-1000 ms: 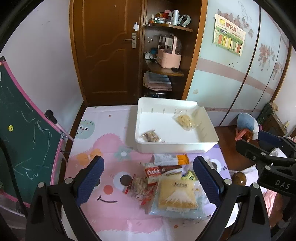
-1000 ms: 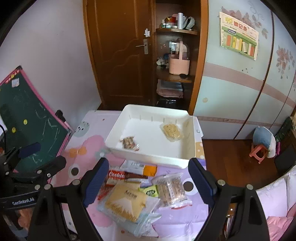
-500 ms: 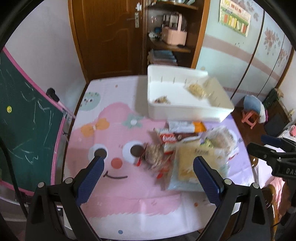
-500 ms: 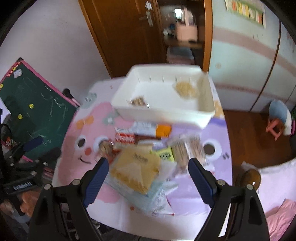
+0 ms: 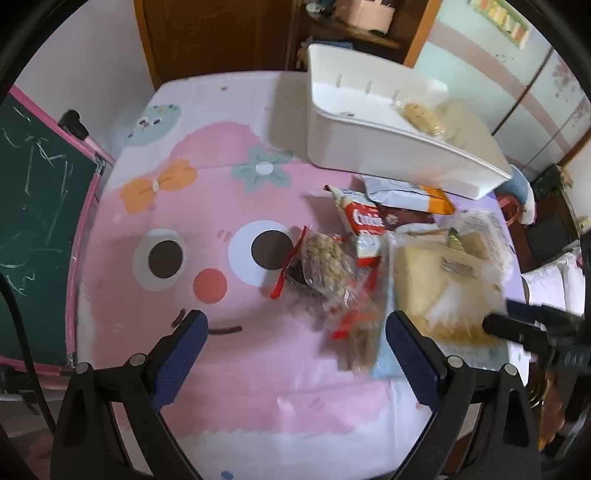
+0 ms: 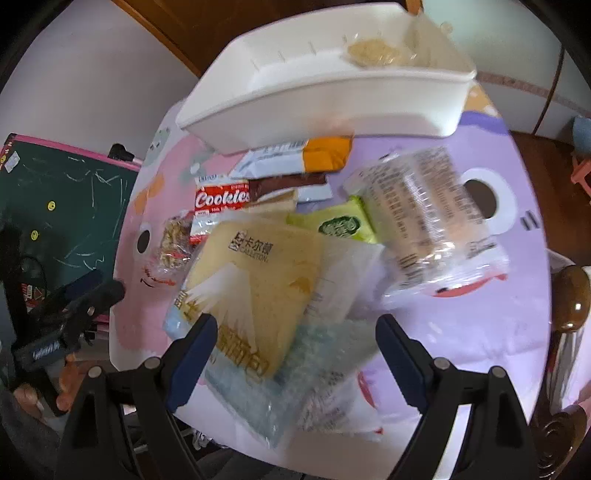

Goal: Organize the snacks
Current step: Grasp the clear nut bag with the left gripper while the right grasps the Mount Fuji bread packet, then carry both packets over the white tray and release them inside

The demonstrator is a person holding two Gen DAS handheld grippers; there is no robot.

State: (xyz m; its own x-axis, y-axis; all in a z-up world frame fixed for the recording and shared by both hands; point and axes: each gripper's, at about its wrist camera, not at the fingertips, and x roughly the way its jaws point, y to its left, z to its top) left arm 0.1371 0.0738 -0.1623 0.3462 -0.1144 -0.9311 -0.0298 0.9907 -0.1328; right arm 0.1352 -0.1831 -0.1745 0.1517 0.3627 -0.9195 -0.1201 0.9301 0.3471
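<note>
A heap of wrapped snacks lies on the cartoon tablecloth in front of a white tray [image 5: 369, 147] [image 6: 332, 107]. On top is a big yellow bread bag [image 6: 255, 291] [image 5: 436, 288]. Around it lie a clear cracker pack [image 6: 424, 210], a red Cookies pack [image 6: 221, 201] [image 5: 365, 221], an orange-and-white bar [image 6: 295, 158], a green sachet [image 6: 338, 225] and a nut-cookie bag [image 5: 325, 266]. A cookie packet [image 6: 373, 51] lies inside the tray. My right gripper [image 6: 291, 343] hangs open just over the bread bag. My left gripper [image 5: 295, 343] is open above the nut-cookie bag's near end.
A green chalkboard with a pink frame [image 5: 33, 221] leans at the table's left edge. A wooden door [image 5: 221, 33] and shelves stand behind the tray. A brown wooden chair knob [image 6: 572, 299] sits past the right edge. The pink cloth left of the heap is bare.
Both grippers have come down towards the table and tipped more steeply downward; the snack heap now fills both views. Jaws stayed wide and nothing was taken hold of.
</note>
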